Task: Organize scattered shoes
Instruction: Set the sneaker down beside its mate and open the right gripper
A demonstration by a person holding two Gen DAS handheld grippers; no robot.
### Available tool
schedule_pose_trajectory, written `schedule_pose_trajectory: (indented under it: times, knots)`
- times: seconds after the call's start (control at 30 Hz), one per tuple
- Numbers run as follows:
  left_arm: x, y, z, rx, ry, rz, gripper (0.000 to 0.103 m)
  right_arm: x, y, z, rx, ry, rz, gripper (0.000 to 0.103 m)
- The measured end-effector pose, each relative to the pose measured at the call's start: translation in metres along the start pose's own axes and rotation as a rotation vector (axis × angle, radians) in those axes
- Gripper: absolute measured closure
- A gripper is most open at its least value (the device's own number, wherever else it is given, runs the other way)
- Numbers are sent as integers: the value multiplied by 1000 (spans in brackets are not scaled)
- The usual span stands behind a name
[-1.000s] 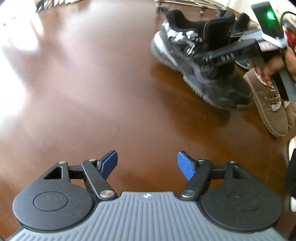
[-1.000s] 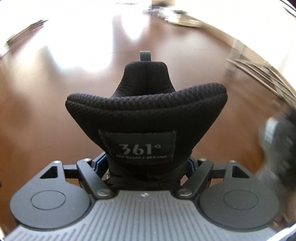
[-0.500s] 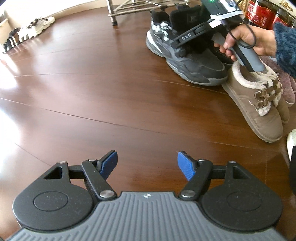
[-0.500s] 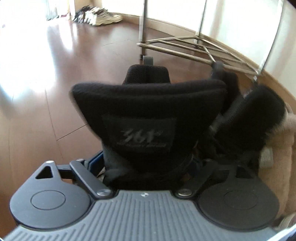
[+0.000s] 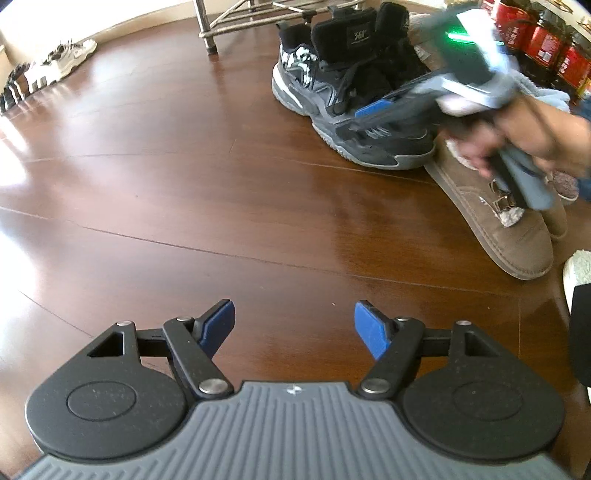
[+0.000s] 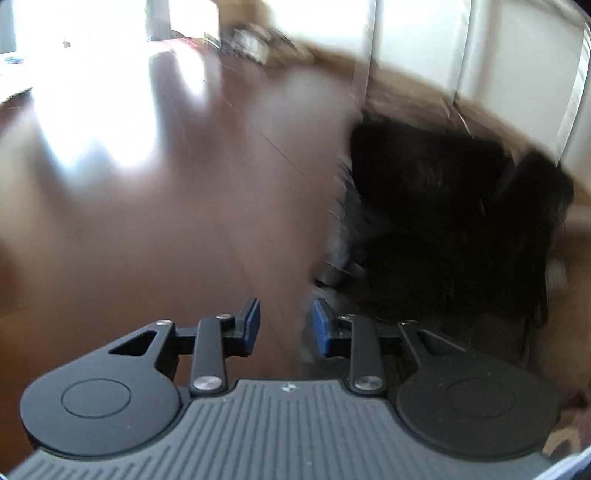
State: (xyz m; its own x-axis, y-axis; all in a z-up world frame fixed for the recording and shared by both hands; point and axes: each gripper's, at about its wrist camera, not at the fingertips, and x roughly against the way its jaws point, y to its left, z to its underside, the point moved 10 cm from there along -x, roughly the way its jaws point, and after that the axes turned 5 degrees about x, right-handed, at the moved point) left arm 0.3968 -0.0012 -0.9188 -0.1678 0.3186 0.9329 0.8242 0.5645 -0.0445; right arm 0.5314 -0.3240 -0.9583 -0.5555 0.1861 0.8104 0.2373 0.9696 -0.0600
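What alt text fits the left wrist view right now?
The left tongs hang open and empty over a brown wooden floor. Upper right, a hand holds the right tongs, jaws closing, over a black sneaker beside a tan fleece-lined shoe.

The floor (image 5: 184,177) is dark wood, polished and glossy, throwing back window glare. The black sneaker (image 5: 354,103) has a padded mesh-cloth tongue and a smooth rubbery grey sole. The tan shoe (image 5: 498,229) looks like matt suede with fluffy lining and small metal buckles. The rack (image 5: 236,14) is bare metal tubing. The left gripper (image 5: 293,325) is matt black plastic with blue pads (image 5: 369,328).
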Motion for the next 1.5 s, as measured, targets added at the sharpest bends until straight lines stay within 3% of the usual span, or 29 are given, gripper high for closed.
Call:
schedule_pose_trajectory:
  times: [0.1,0.5,0.53,0.57,0.63,0.7,0.8,0.87,1.1,1.5]
  knots:
    - [1,3,4,26,7,-3,30,-12,-10,-11,-65,36,25,103]
    - [7,-4,7,18,7,-9,30,-47,-20,-45,-65,28,22,103]
    - [7,-4,7,20,4,-10,30,-43,-20,-45,-66,25,13,96]
    - [7,-4,7,21,2,-9,30,-33,-20,-43,-66,6,8,77]
    - [7,-5,7,26,-3,-1,30,0,-18,-37,-64,-60,7,62]
    - [4,-5,7,31,-4,4,30,31,-20,-19,-83,-87,28,64]
    - [-3,-9,5,30,0,17,30,41,-28,6,-106,-48,56,73]
    - [-3,-11,6,15,2,23,30,42,-34,18,-110,-21,86,74]
    - [-1,-6,8,24,4,16,30,2,-52,7,-130,13,139,77]
    - [-9,-8,9,23,22,39,30,-3,-51,1,-122,3,155,76]
